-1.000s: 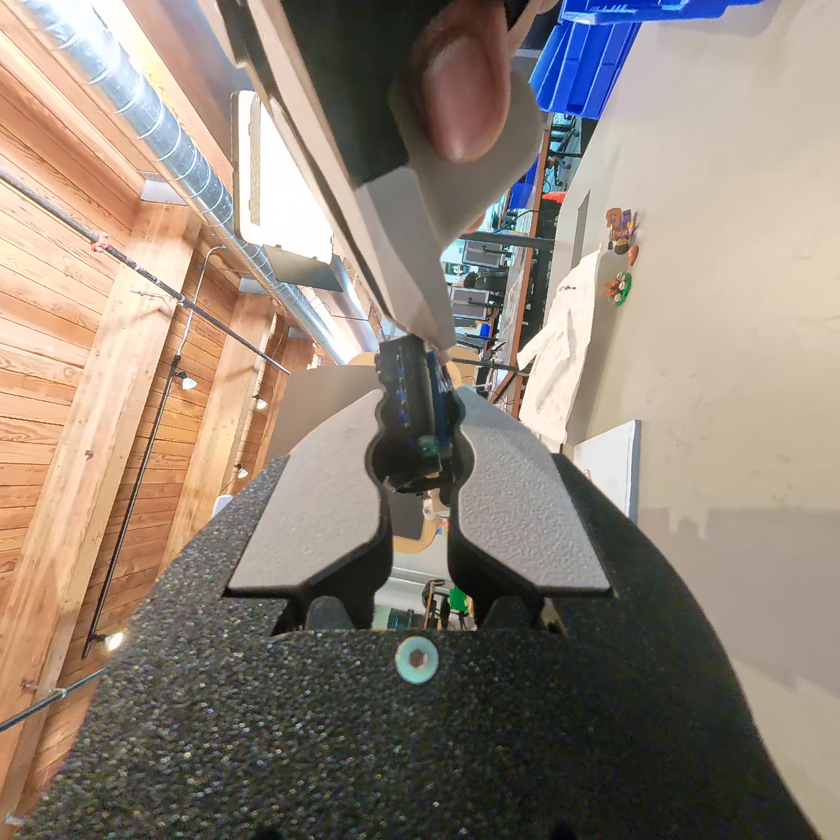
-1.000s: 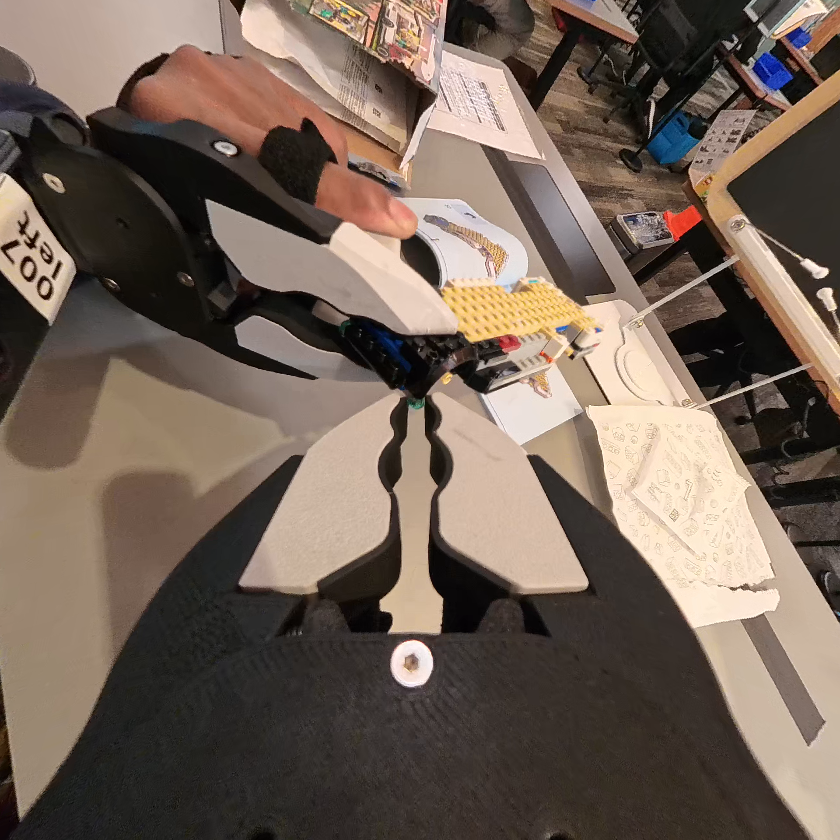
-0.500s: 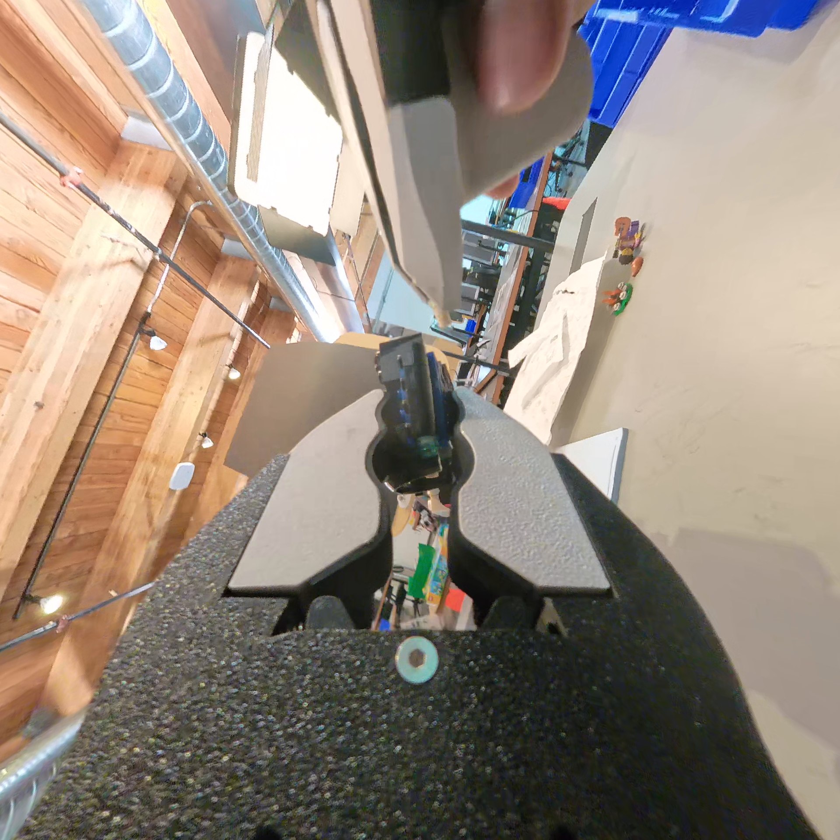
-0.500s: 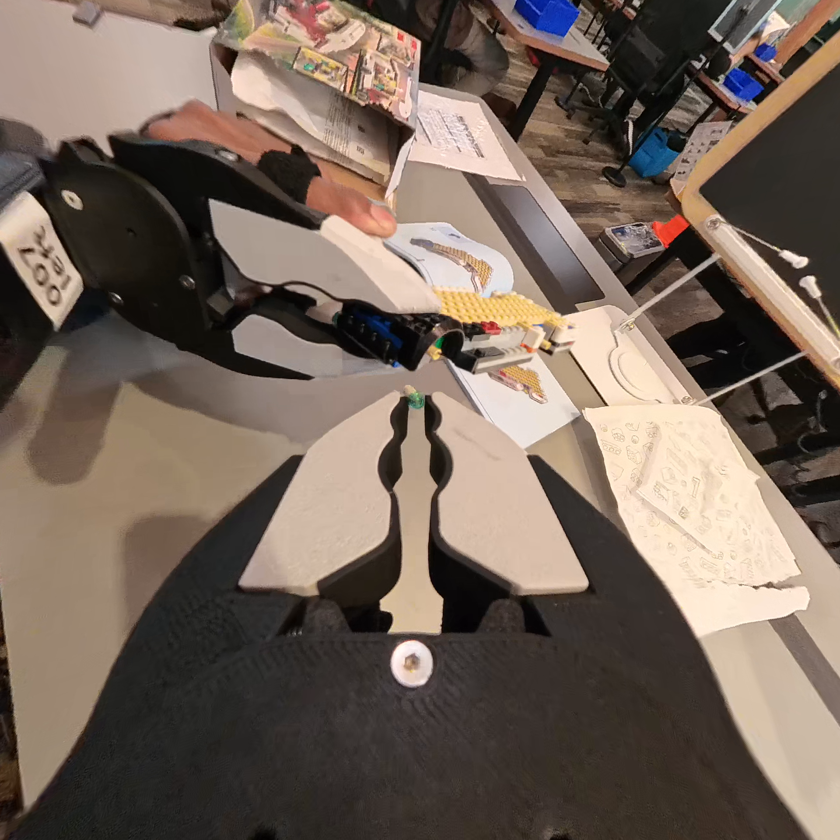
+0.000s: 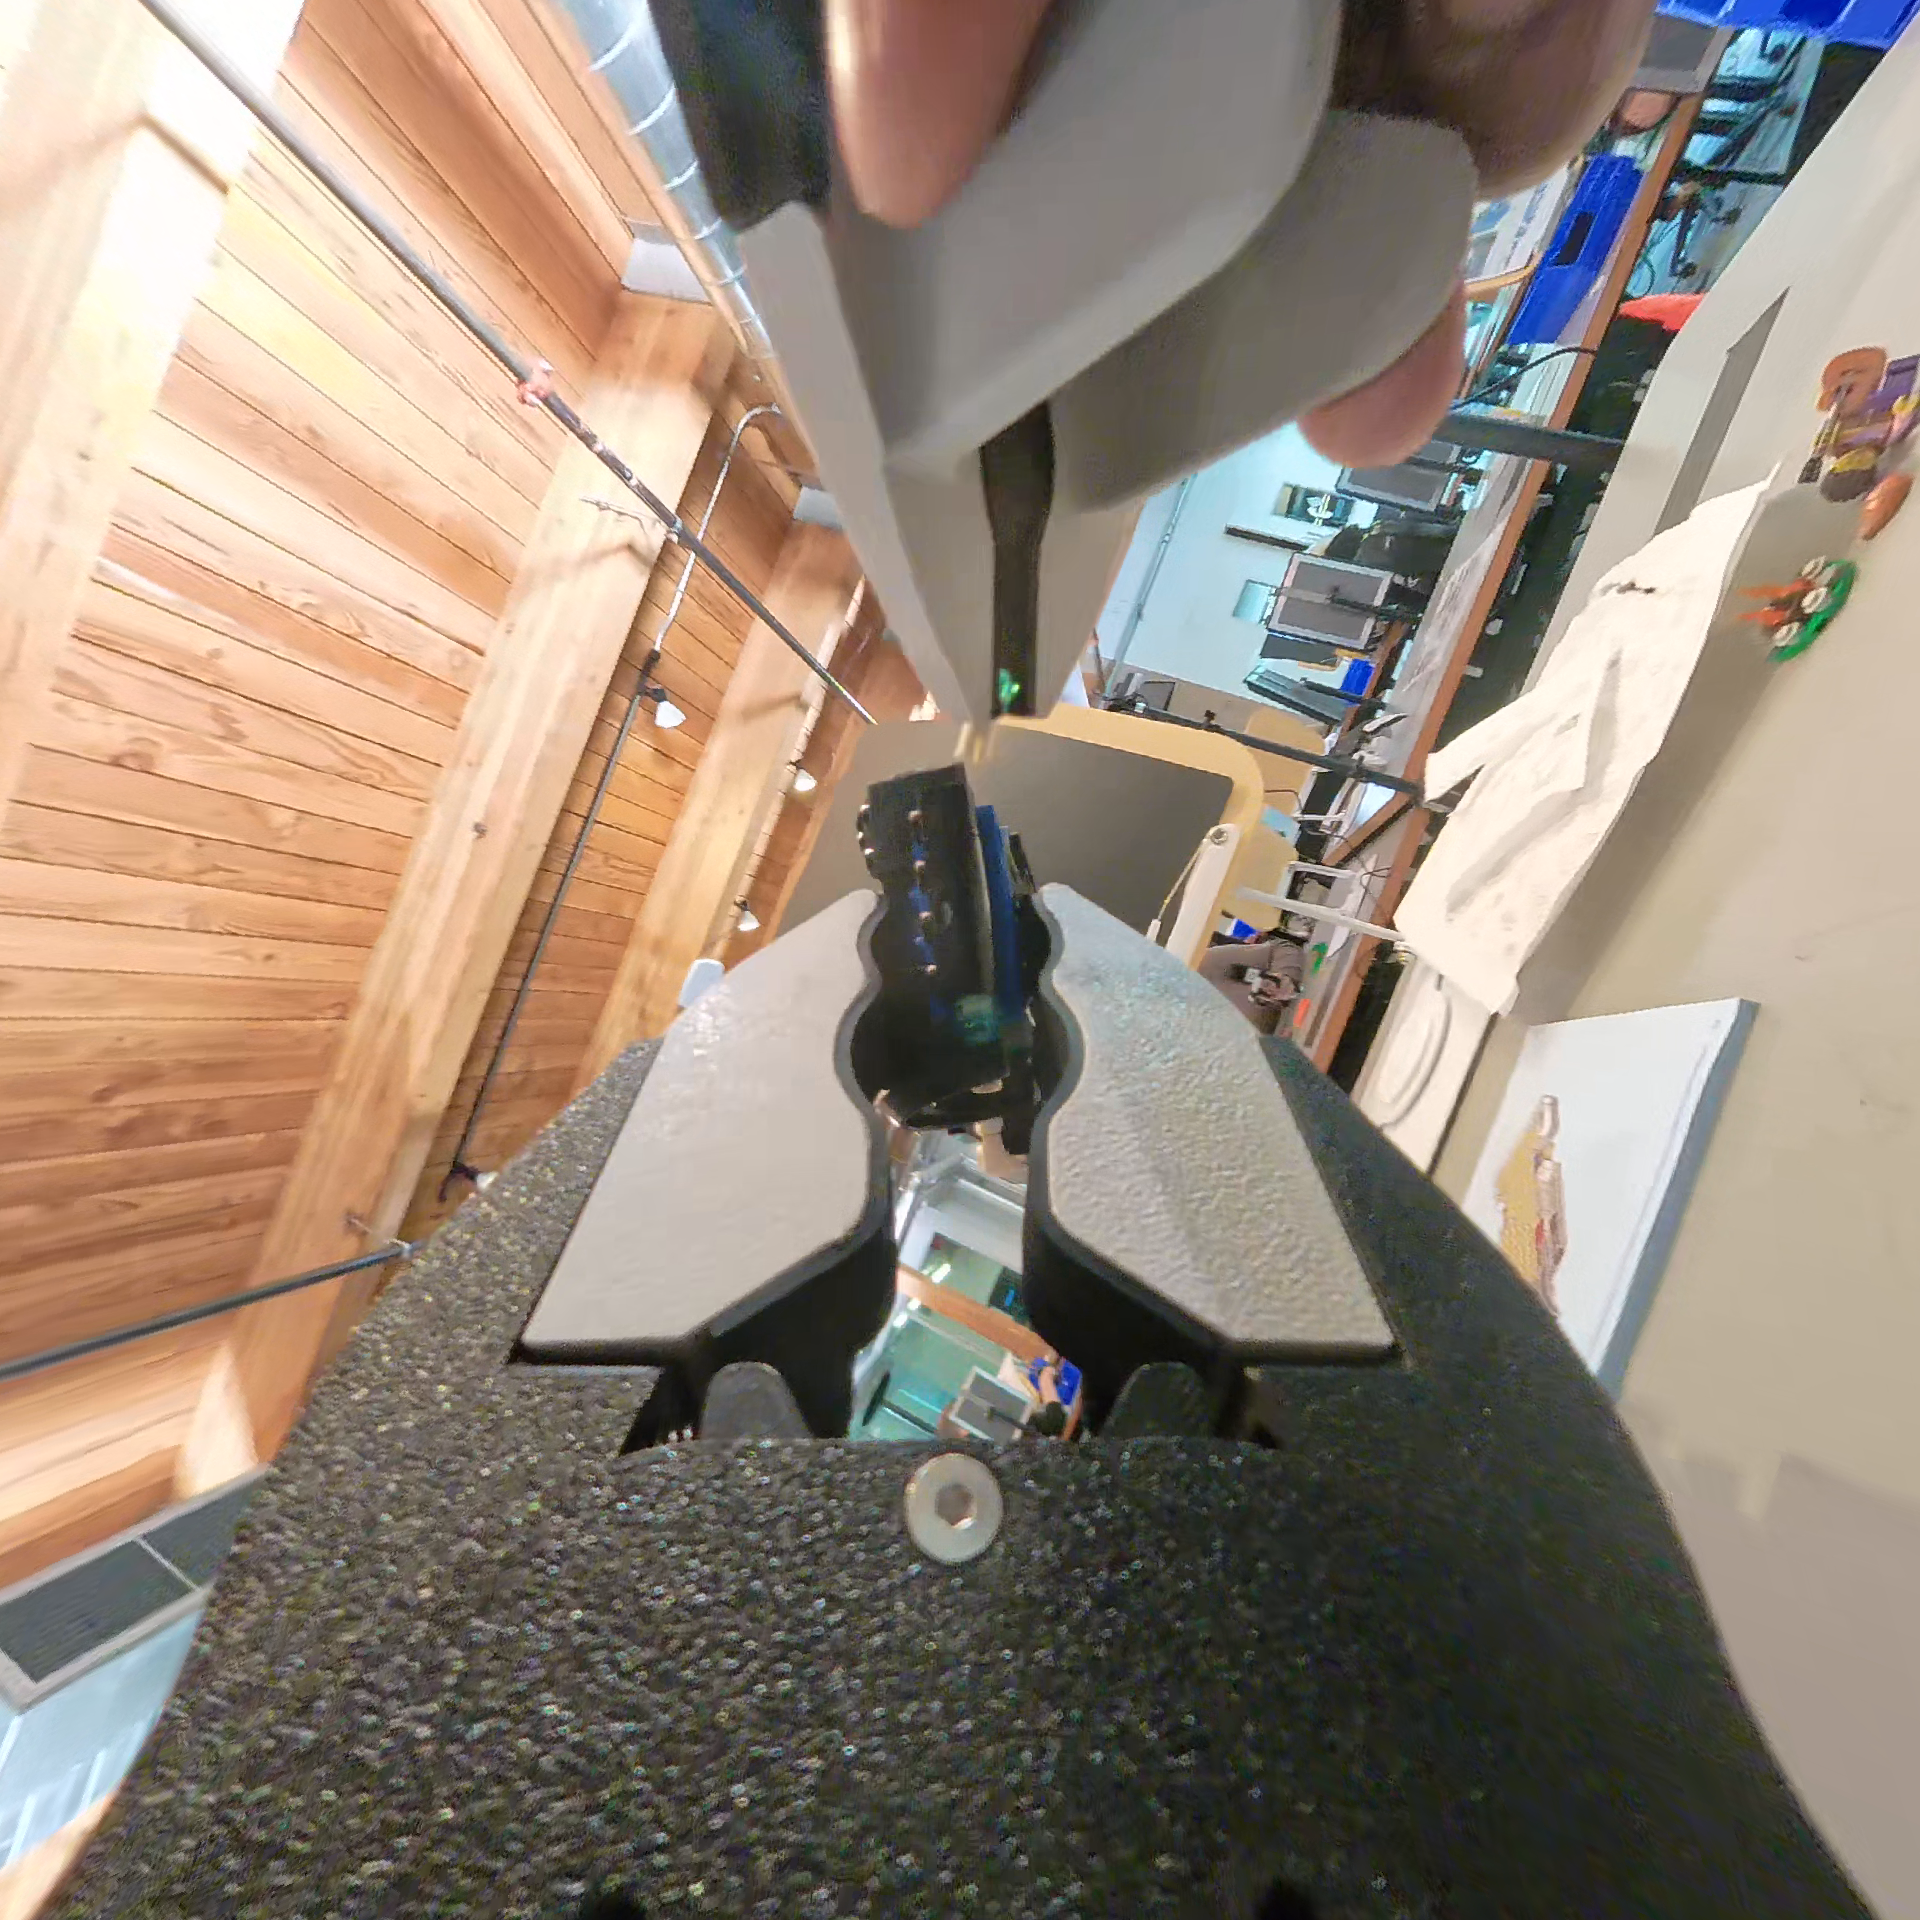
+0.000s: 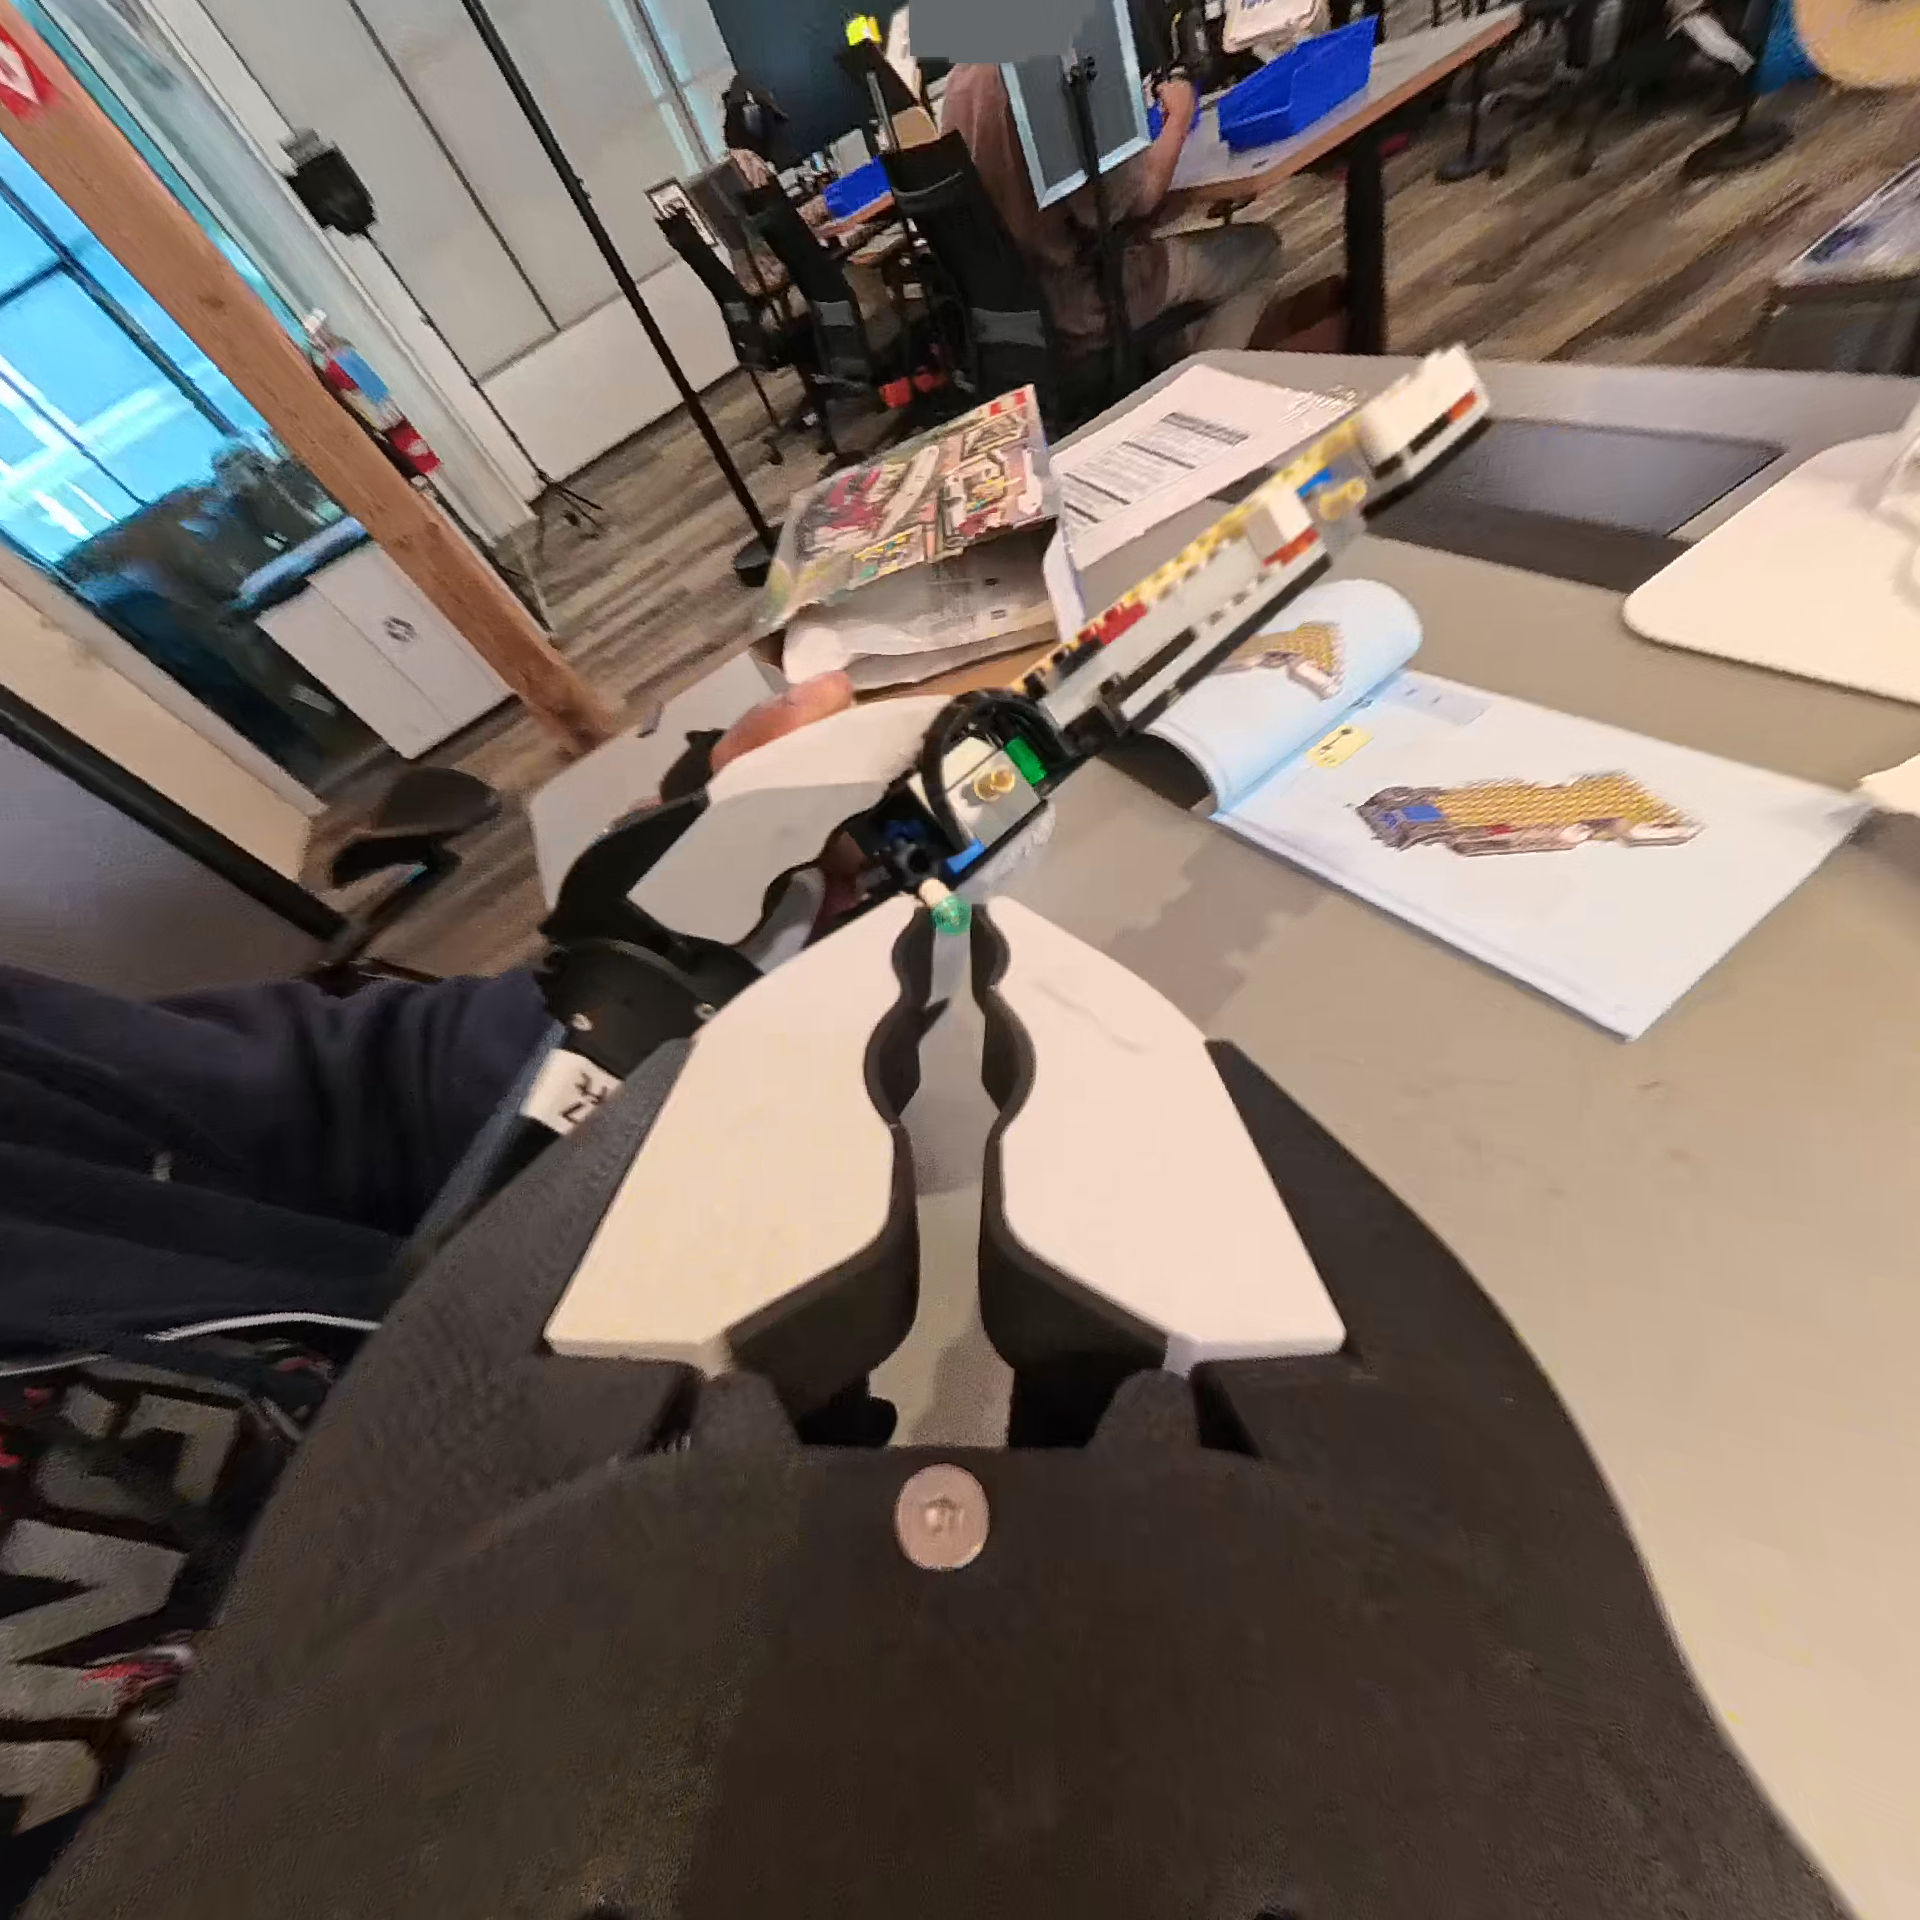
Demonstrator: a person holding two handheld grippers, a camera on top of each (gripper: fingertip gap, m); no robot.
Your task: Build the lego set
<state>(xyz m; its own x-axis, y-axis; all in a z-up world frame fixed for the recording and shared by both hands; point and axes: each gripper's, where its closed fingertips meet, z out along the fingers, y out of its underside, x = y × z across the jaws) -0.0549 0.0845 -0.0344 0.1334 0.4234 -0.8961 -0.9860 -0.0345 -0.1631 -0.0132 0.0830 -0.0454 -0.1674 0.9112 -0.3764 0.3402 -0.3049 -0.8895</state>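
Left gripper [image 5: 956,935]: your jaws clamp the brick model's [image 6: 1226,582] dark near end, lifted over the table [image 6: 1455,1195] | Right gripper [image 6: 948,920]: pinches a small green stud piece [image 6: 948,914] at that end | Handling: light, rigid, probably snaps apart; hold its thick base.

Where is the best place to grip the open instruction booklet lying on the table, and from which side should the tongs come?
Probably the instruction booklet at its raised spine fold, coming from the far side: the pages arch off the table there, while the near corner lies flat.
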